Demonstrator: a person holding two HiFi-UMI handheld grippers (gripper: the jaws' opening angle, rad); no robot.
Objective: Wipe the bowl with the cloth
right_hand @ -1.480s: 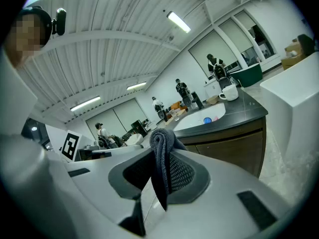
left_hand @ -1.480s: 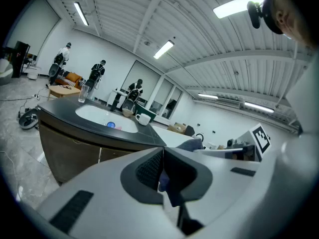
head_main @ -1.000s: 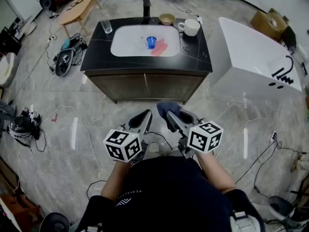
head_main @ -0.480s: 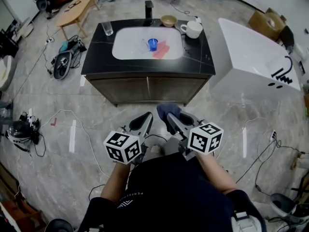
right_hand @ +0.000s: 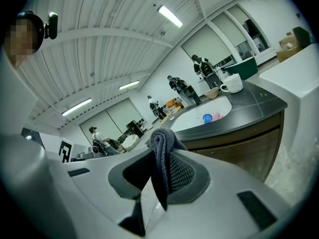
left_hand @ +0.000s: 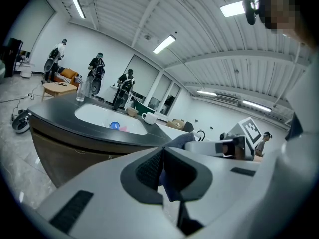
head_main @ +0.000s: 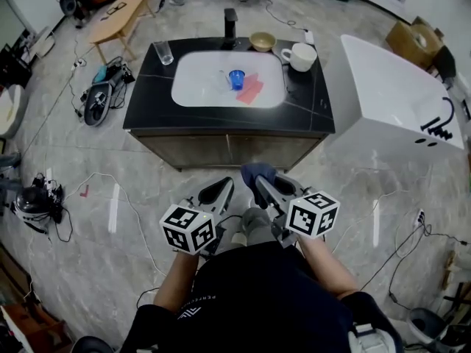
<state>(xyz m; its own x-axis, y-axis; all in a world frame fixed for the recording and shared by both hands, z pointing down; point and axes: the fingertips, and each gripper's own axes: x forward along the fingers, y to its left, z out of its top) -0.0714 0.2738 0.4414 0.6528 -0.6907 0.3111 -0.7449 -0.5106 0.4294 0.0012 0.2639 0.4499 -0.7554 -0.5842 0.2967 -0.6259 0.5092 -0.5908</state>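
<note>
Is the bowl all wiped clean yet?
Not yet. Done: the right gripper is shut on the cloth. Now: the person stands short of the counter. Left to do: reach the bowl by the tap and wipe it. The left gripper is shut, empty.

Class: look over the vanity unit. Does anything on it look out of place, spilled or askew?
A blue cup and a pink item sit inside the white basin, an odd place for them. Nothing looks spilled or broken.
</note>
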